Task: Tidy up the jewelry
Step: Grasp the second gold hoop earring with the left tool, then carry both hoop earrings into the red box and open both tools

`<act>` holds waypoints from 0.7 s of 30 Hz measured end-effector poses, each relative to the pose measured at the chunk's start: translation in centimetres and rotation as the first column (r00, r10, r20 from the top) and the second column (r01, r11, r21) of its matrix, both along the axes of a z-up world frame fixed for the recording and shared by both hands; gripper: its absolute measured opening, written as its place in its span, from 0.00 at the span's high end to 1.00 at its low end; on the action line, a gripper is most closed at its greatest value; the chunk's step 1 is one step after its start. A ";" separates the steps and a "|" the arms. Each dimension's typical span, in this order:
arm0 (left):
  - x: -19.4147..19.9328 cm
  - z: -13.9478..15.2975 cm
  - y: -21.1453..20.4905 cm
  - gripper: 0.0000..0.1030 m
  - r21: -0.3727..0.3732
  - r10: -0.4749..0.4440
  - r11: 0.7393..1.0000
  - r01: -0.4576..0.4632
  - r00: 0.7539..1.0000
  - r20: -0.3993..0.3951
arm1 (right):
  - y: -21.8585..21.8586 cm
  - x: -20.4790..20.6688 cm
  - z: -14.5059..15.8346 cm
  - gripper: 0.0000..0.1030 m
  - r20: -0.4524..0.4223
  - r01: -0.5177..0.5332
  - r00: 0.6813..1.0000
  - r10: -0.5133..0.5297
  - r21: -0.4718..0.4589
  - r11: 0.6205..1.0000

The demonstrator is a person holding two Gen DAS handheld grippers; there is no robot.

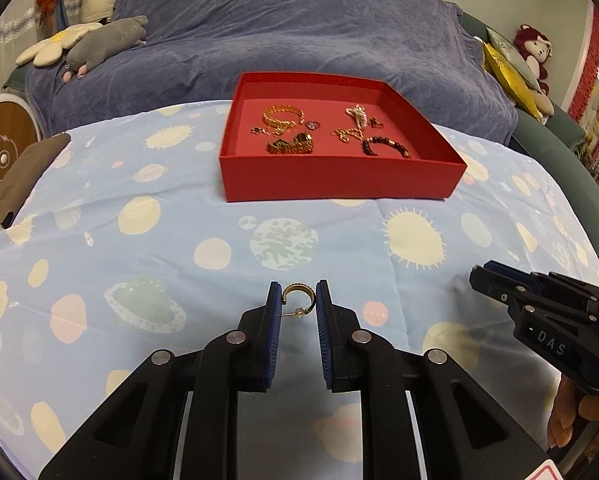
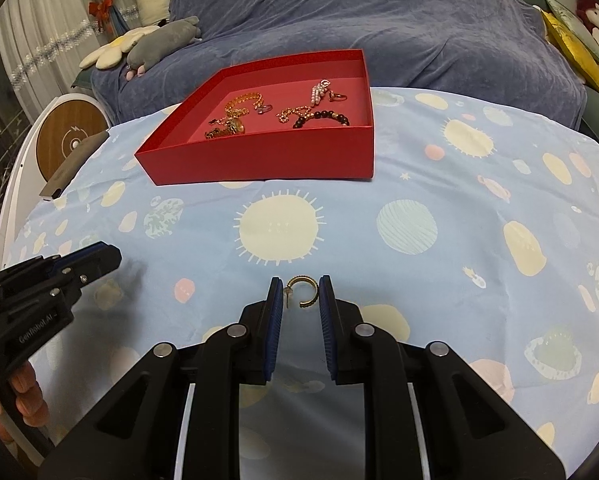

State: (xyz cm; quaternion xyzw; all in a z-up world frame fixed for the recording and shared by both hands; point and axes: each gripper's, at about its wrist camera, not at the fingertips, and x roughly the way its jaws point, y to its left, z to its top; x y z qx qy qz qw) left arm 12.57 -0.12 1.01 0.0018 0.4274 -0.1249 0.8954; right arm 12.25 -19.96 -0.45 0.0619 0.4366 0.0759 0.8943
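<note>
Each gripper's narrow jaws pinch a gold hoop earring: left gripper [image 1: 298, 300], earring [image 1: 297, 299]; right gripper [image 2: 301, 293], earring [image 2: 302, 292]. Both hang short of the red cardboard tray [image 1: 339, 178]; carry them level over its near wall before releasing.

Two gold hoop earrings show: one [image 1: 297, 298] between the left gripper's pads, one [image 2: 304, 293] between the right gripper's. Two grippers: the left gripper [image 1: 298, 300] and the right gripper [image 2: 301, 296].

One red box [image 1: 339, 178] stands at twelve o'clock. Inside it, one dark beaded bracelet [image 1: 385, 145] at four o'clock, one pearl piece [image 1: 357, 115] at one o'clock, one ring [image 2: 338, 96], and a few gold chain pieces [image 1: 281, 118] toward nine o'clock, too tangled to count exactly.

One patterned blue cloth [image 1: 139, 240] covers the table. Beyond it, one grey plush [image 1: 107, 42], one flower cushion [image 1: 55, 46], one red-haired doll [image 1: 533, 50].
</note>
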 end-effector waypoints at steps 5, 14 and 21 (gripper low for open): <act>0.6 1.6 1.2 0.86 -0.017 0.029 0.999 -0.029 0.999 0.029 | 0.4 0.4 0.5 0.83 0.010 -0.002 1.000 0.002 0.005 1.000; 3.1 4.2 1.8 0.86 -0.004 0.063 0.998 -0.063 0.996 0.068 | 0.2 2.0 3.2 0.83 0.035 0.000 0.999 0.000 0.012 1.000; 9.0 6.4 0.0 0.86 0.026 0.040 0.999 -0.043 0.992 0.117 | 0.2 7.3 6.9 0.83 0.107 0.005 0.994 -0.008 0.030 1.000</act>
